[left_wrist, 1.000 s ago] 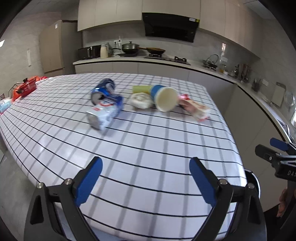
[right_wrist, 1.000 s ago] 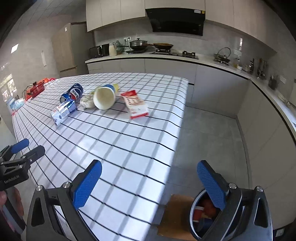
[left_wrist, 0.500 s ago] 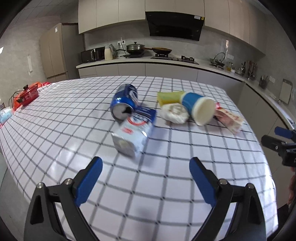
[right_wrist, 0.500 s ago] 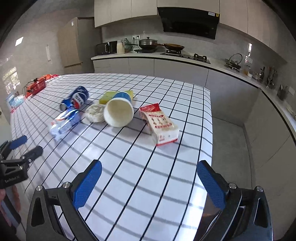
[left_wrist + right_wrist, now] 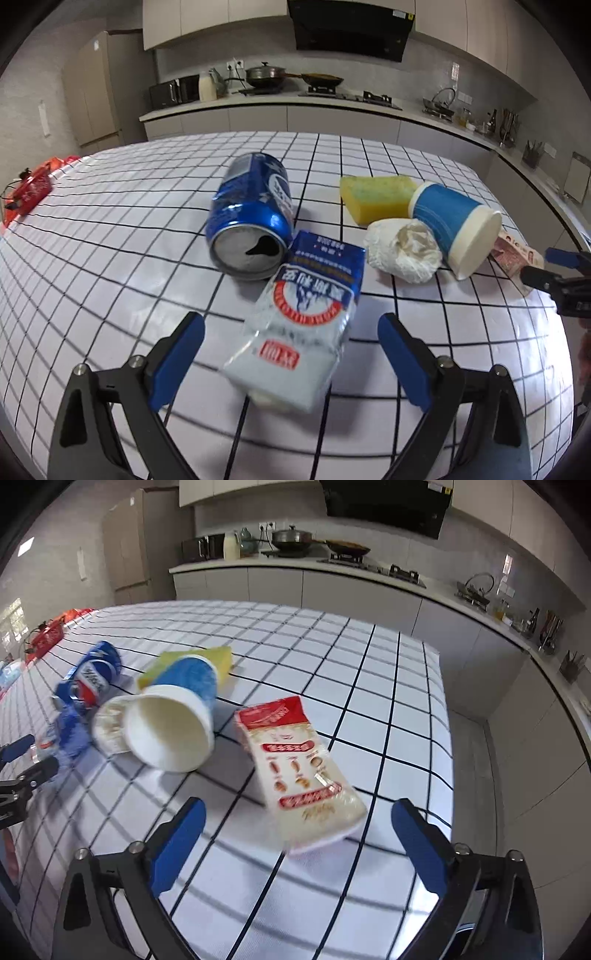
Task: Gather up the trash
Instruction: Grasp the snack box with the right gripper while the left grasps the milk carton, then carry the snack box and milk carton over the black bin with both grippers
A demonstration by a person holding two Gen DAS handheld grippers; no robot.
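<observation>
Both grippers moved closer, wide apart, gripping nothing.

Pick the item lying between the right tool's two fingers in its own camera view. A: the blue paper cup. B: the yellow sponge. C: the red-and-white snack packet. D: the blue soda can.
C: the red-and-white snack packet lies flat on the checked tablecloth, its near end reaching toward the gap of the right tool, whose jaws are closing but not yet touching it.
</observation>
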